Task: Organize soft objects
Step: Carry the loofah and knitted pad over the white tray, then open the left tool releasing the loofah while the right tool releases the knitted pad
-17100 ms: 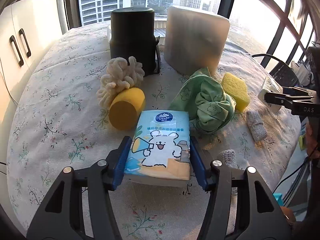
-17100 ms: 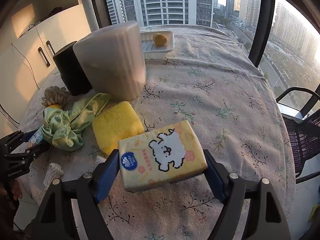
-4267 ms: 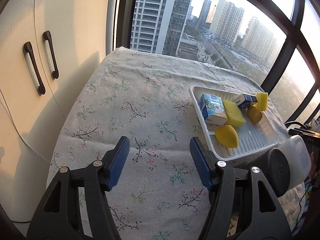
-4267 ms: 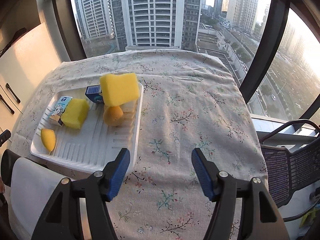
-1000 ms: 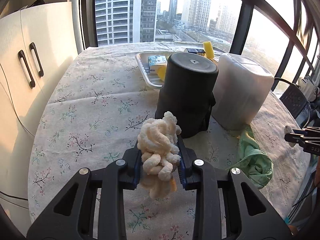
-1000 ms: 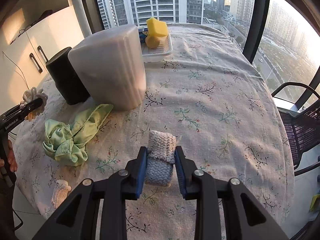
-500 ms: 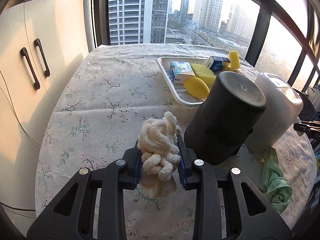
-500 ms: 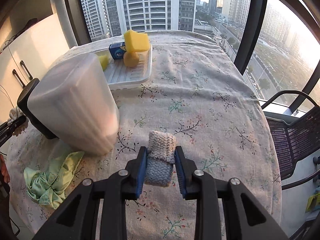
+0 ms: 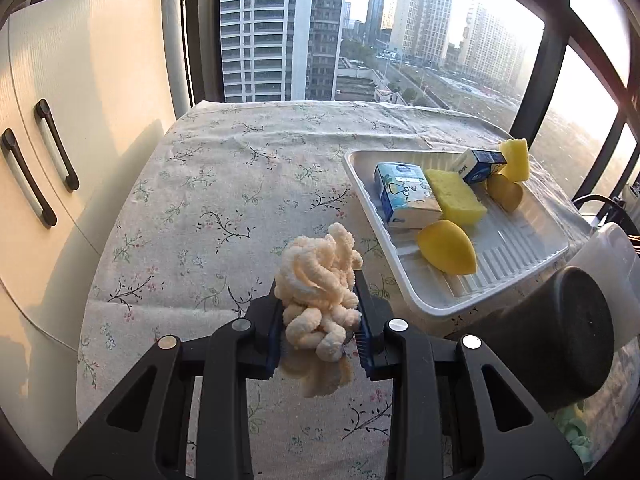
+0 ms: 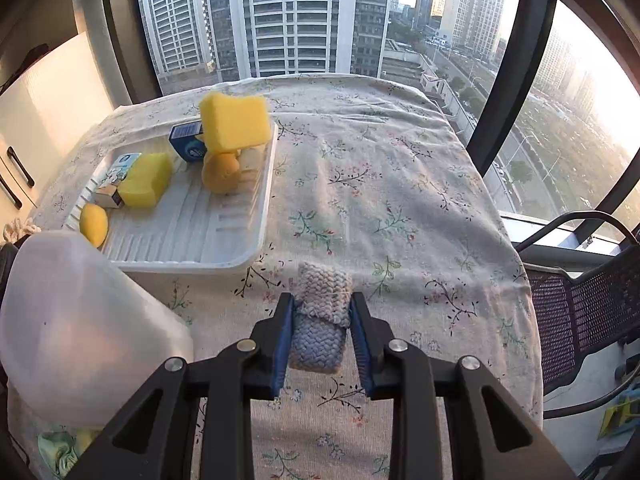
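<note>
My left gripper [image 9: 320,316] is shut on a cream chenille scrunchie [image 9: 318,280], held above the flowered tablecloth, left of the white tray [image 9: 516,272]. My right gripper [image 10: 322,332] is shut on a grey knitted pad [image 10: 320,320], just in front of the tray's [image 10: 192,256] near rim. The tray holds two tissue packs [image 9: 404,196], yellow sponges [image 9: 454,196] and yellow egg-shaped sponges [image 9: 446,248]. In the right wrist view a tall yellow sponge [image 10: 234,122] stands at the tray's far corner.
A black cylinder [image 9: 560,344] and a frosted plastic container [image 10: 76,320] stand near the tray's front. Green cloth [image 10: 60,452] peeks out below the container. White cabinet doors [image 9: 72,152] are on the left, windows behind, a mesh chair [image 10: 580,320] on the right.
Both grippers have carried their loads forward past the black cylinder and the frosted container, toward the tray, which now looks larger and nearer in both views. Grips unchanged.
</note>
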`<state>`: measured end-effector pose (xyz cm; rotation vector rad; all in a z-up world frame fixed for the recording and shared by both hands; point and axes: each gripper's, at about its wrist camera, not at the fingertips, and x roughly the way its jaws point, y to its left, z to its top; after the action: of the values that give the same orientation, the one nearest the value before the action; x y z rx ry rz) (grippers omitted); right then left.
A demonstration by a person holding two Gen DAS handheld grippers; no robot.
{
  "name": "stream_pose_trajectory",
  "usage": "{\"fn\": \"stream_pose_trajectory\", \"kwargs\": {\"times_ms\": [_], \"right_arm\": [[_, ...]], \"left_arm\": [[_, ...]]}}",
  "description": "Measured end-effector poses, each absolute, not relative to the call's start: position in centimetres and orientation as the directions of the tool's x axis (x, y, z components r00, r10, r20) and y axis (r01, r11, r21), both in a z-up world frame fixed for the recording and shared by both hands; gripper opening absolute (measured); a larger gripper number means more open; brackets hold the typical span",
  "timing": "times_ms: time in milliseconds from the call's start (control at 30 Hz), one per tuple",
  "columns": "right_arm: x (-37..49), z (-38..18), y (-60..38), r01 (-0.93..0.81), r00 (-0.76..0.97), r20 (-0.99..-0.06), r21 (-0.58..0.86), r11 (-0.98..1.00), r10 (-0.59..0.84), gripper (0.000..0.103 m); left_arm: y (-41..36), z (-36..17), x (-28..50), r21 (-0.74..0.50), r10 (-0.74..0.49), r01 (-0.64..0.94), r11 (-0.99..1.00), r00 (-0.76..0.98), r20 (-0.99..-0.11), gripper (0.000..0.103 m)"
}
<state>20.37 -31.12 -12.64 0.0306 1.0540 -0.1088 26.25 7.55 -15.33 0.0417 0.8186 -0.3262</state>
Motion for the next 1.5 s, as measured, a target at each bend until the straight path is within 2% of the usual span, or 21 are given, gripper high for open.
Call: {"fn": "stream_pose_trajectory", "kwargs": {"times_ms": [300,467,633,767,1067,1233,1367,1500], "right_arm": [[25.8,-11.8,-28.5,0.001,0.495,-0.869,-0.002,1.000,-0.002,0.030],[27.7,-11.9,-26.3,-0.071,0.486,-0.874,-0.023,0.997,0.015,0.030],[29.6,-12.8,-26.0,-0.114,0.421,-0.903,0.037,0.993,0.082,0.030],[31.2,-14.1,-25.8,-0.120,0.355,-0.928,0.069,0.990,0.108,0.030],[32.6,-17.0,-25.4,-0.106,0.276,-0.953,0.102,0.989,0.127,0.030],[32.7,-17.1,-25.4,-0.106,0.269,-0.954,0.106,0.989,0.131,0.030],[32.9,-17.1,-25.3,-0.110,0.266,-0.956,0.099,0.989,0.126,0.030],[33.0,-17.1,-25.2,-0.113,0.259,-0.958,0.100,0.989,0.127,0.031]], "left_arm": [[4.2,-15.1,31.3,-0.130,-0.347,0.375,0.918,0.602,-0.719,0.027],[2.5,-15.6,33.0,-0.200,-0.432,0.432,0.879,0.547,-0.717,0.027],[1.1,-15.8,34.5,-0.218,-0.454,0.460,0.861,0.500,-0.738,0.027],[0.2,-16.3,35.6,-0.237,-0.464,0.471,0.850,0.455,-0.760,0.027],[-1.1,-17.2,36.8,-0.302,-0.521,0.486,0.820,0.415,-0.746,0.027],[-1.6,-18.4,37.8,-0.397,-0.583,0.480,0.783,0.342,-0.737,0.030],[-1.3,-18.5,37.8,-0.413,-0.587,0.464,0.783,0.336,-0.736,0.035],[-1.3,-18.0,37.5,-0.408,-0.587,0.471,0.782,0.337,-0.736,0.058]]}}
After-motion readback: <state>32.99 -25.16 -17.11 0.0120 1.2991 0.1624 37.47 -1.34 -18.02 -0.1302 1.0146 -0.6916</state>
